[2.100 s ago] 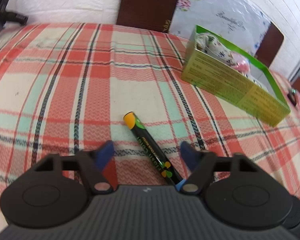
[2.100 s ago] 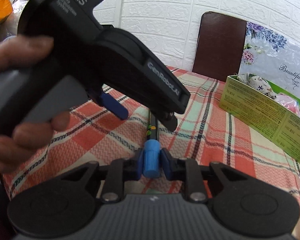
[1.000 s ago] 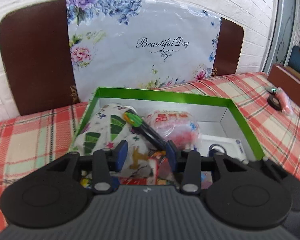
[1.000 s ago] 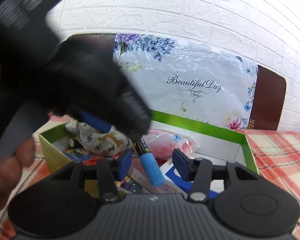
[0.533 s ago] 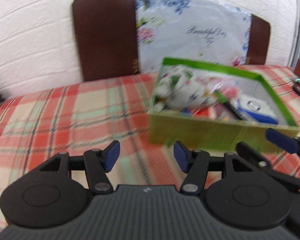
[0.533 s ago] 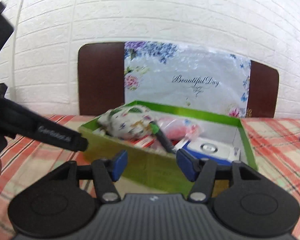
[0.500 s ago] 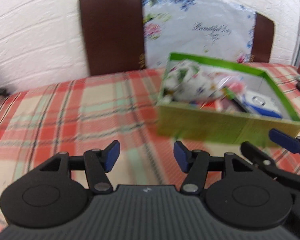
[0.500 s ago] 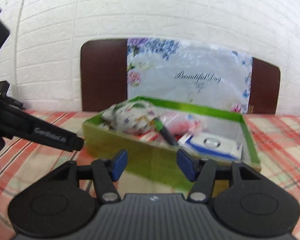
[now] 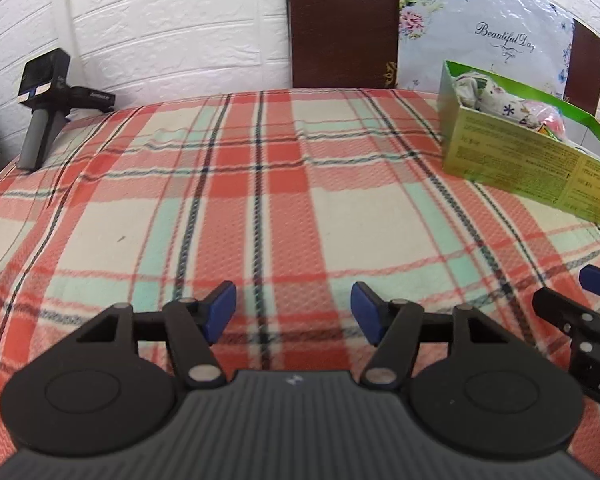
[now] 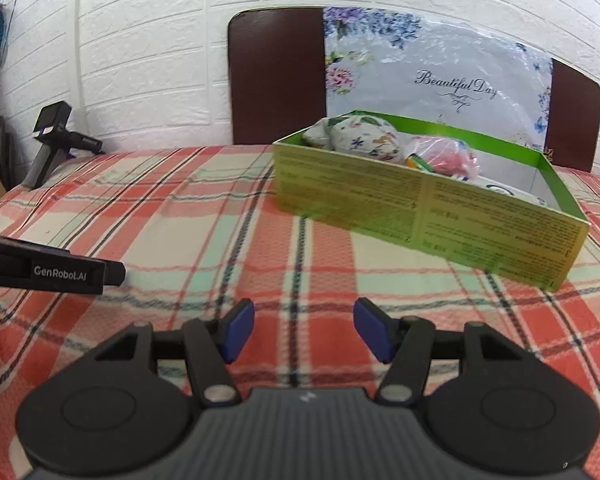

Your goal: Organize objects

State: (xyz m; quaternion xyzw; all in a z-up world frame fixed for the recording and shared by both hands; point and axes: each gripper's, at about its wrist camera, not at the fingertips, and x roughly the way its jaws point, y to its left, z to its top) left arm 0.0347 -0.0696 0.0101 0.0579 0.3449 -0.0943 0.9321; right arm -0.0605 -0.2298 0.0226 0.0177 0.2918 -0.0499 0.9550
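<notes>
Fingers of the left gripper, blue-padded, stand apart with nothing but plaid cloth between them; jaws have just been opening, partly spread, holding nothing; left wrist view: green box sits on the cloth up and to the right of the fingertips, well apart from them, its near wall covered in small print too fine to read; a floral fabric pouch and a pink packet show above its rim; behind the box a flowered plastic sheet reads "Beautiful Day", propped against a dark brown chair back; a spare black handheld gripper stands at the far left edge of the table by the white brick wall; the right gripper's tip enters at the right edge, letters "DA" on its body.

Right wrist view: right gripper fingers likewise parted about halfway, empty, jaws having just been opening; green box lies ahead and to the right, near but not touching, open top showing the pouch, the pink packet and an orange-and-green marker end between them; sheet again reads "Beautiful Day"; left gripper's black arm reaches in from the left, marked "GenRobot.AI"; spare gripper at far left.
</notes>
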